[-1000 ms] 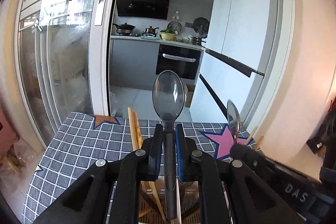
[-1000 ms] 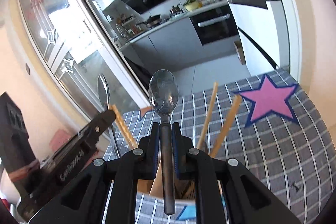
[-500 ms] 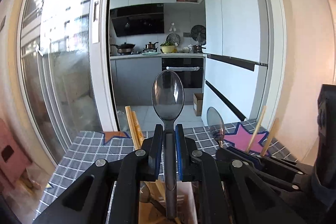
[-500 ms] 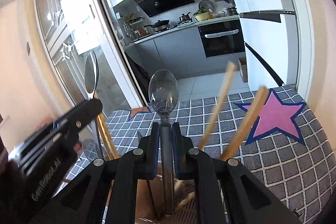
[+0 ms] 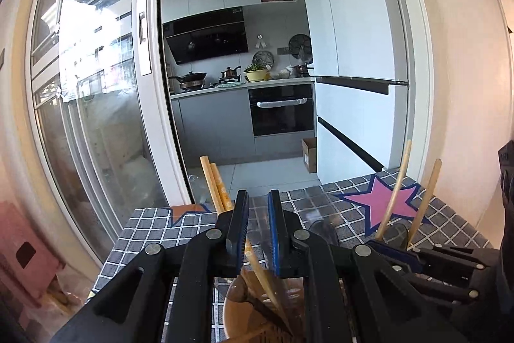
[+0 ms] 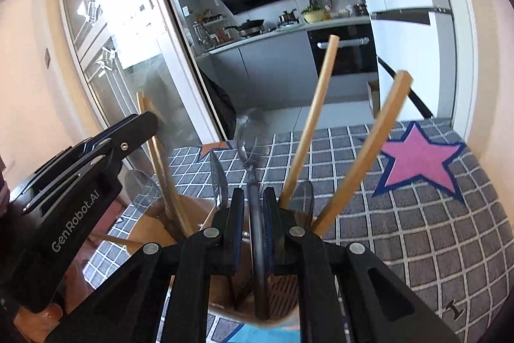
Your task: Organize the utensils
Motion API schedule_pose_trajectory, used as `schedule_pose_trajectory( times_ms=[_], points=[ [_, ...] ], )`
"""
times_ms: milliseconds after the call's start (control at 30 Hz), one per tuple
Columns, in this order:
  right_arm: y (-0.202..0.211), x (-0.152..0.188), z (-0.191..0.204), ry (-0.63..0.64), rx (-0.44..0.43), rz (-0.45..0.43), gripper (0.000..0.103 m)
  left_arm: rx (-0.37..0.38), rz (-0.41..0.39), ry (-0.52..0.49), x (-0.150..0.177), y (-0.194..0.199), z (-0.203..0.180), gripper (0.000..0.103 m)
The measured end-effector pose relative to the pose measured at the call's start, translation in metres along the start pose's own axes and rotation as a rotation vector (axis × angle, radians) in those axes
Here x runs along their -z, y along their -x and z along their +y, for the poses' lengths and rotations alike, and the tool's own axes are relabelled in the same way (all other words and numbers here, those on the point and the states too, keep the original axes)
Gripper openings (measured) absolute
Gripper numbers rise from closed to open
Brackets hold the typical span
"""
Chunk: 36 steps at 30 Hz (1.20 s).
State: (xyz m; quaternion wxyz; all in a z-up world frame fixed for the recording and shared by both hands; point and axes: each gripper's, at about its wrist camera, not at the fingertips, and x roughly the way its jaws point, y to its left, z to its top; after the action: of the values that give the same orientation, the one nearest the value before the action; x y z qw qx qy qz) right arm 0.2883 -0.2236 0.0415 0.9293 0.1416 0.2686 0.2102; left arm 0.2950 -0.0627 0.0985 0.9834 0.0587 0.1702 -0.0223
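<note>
A brown utensil holder point(image 6: 196, 208) stands right under both grippers; it also shows in the left wrist view point(image 5: 234, 314). It holds wooden chopsticks point(image 6: 308, 124), more chopsticks point(image 5: 213, 185) and several metal spoons point(image 6: 141, 185). My left gripper point(image 5: 257, 208) is open and empty above the holder. My right gripper point(image 6: 250, 198) still has a metal spoon point(image 6: 249, 137) between its fingers; the spoon is blurred and sits low, its handle down in the holder.
The holder stands on a grey checked tablecloth point(image 6: 417, 214) with a pink star point(image 6: 417, 156). A glass sliding door point(image 5: 96, 118) is at the left. A kitchen counter point(image 5: 241, 85) and a white fridge point(image 5: 353, 69) lie beyond the table.
The spoon has left my left gripper, whose fingers have parted. Both grippers have come down over the holder. The spoon in my right gripper has slid lower.
</note>
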Motion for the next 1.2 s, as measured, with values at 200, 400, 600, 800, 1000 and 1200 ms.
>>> schedule_pose_trajectory(
  times_ms=[200,400,600,800,1000,1200],
  points=[
    [0.009,-0.002,-0.006,-0.051,-0.004,0.026,0.015,0.01,0.012,0.069,-0.002,0.006,0.014,0.044],
    [0.025,-0.001,-0.003,-0.062,0.004,0.019,0.045,0.031,0.023,0.127,-0.01,0.016,0.03,0.044],
    [0.042,0.006,0.001,-0.065,0.035,0.038,0.054,0.035,0.039,0.14,-0.012,0.033,0.039,0.044],
    [0.055,0.015,0.001,-0.089,0.079,0.079,0.064,0.01,0.058,0.163,-0.004,0.052,0.053,0.044],
    [0.066,0.03,0.0,-0.106,0.125,0.111,0.068,-0.021,0.036,0.206,0.004,0.079,0.075,0.044],
    [0.07,0.049,0.004,-0.115,0.151,0.154,0.07,-0.018,0.109,0.219,0.028,0.094,0.086,0.044]
  ],
)
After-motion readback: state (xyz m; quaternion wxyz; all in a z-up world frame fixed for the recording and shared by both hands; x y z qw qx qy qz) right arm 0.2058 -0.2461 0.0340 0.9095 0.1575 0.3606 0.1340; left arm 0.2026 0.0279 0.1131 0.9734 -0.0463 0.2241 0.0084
